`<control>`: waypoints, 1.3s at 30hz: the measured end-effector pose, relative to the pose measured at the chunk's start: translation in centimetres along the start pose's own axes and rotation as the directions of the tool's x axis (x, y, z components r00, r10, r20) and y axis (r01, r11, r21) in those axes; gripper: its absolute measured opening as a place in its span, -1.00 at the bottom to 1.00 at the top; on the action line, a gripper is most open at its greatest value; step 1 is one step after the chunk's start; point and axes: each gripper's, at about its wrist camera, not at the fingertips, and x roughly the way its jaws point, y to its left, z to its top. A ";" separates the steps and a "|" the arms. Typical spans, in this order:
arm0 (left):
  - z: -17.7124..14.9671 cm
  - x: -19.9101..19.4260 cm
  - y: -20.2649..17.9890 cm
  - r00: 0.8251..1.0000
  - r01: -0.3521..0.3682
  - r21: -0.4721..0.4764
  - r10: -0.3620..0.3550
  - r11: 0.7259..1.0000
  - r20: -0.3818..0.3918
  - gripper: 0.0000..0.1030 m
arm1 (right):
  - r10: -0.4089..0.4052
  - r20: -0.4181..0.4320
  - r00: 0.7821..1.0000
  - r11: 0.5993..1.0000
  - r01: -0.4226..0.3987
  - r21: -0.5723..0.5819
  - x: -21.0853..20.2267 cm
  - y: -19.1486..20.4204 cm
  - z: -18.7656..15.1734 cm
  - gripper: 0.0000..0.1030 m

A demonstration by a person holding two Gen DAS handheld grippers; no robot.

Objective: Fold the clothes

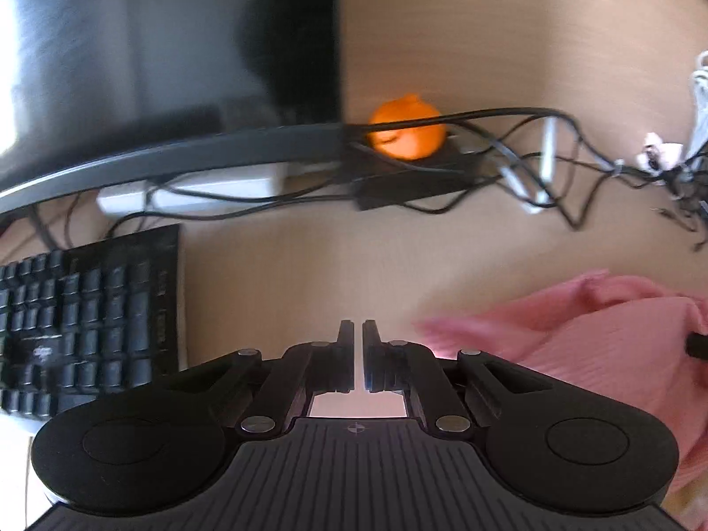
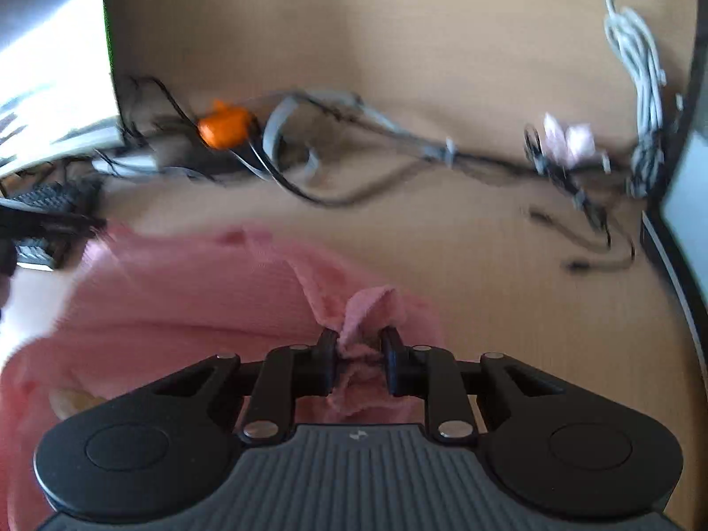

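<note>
Left wrist view
Left claw (image 1: 359, 332): clenched, jaws nearly meeting, nothing seen between them; it hangs over bare table (image 1: 287, 274).
Pink garment (image 1: 597, 336): at 4 o'clock of the claw, lying on the table, apart from the jaws.
Keyboard (image 1: 88, 318): at 9 o'clock, black.
Monitor (image 1: 155, 57): at 11 o'clock, dark screen.
Orange object (image 1: 407, 132): at 12 o'clock, among black cables (image 1: 509, 150).

Right wrist view
Right claw (image 2: 359, 340): grasping a bunched fold of the pink garment, cloth pinched between both jaws.
Pink garment: spreads from the claw toward 9 o'clock, blurred.
Cables: tangled across 12 o'clock.
White cord (image 2: 637, 44): at 2 o'clock.
</note>
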 end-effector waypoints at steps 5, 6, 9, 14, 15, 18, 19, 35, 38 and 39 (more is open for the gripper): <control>0.0 -4.1 1.0 0.991 0.119 -0.057 -0.115 0.991 0.066 -0.61 | 0.020 0.058 0.998 1.000 -0.020 0.004 -2.8 -0.2 0.4 -0.38; -0.1 -5.0 0.7 0.987 0.145 -0.044 -0.142 0.988 0.073 -0.38 | 0.019 0.069 0.997 1.000 -0.019 -0.001 -3.5 -0.2 0.4 -0.28; -2.5 -7.3 -1.6 0.984 0.170 0.084 -0.174 0.982 0.043 0.19 | 0.044 0.078 0.996 0.998 -0.041 -0.040 -5.7 0.0 -0.3 0.25; -7.7 -9.6 -5.6 0.991 0.134 0.318 -0.127 0.939 -0.042 0.65 | 0.027 0.008 1.000 0.968 -0.024 -0.250 -6.8 1.6 -3.8 0.65; -8.9 -9.4 -6.1 0.995 0.098 0.356 -0.081 0.929 -0.060 0.65 | 0.022 -0.012 1.000 0.961 -0.025 -0.274 -6.6 1.6 -4.5 0.65; -10.6 -8.5 -6.2 0.996 -0.031 0.384 0.060 0.923 -0.064 0.76 | -0.079 -0.014 0.997 0.936 0.070 -0.345 -5.7 1.2 -5.7 0.65; -10.6 -8.3 -5.8 0.994 -0.060 0.365 0.088 0.929 -0.059 0.81 | -0.114 0.010 0.993 0.930 0.110 -0.350 -5.6 0.8 -5.5 0.65; -18.2 -15.5 -4.4 0.984 0.157 0.440 -0.100 0.884 -0.149 0.82 | -0.161 -0.074 0.984 0.972 0.145 -0.187 -14.2 3.5 -13.3 1.00; -19.7 -16.2 -3.9 0.987 0.147 0.453 -0.097 0.879 -0.131 0.87 | -0.252 -0.058 0.966 0.948 0.234 -0.218 -15.0 4.2 -15.5 1.00; -19.8 -16.4 -3.6 0.987 0.141 0.458 -0.090 0.878 -0.131 0.88 | -0.276 -0.061 0.959 0.945 0.259 -0.201 -15.4 3.9 -15.8 1.00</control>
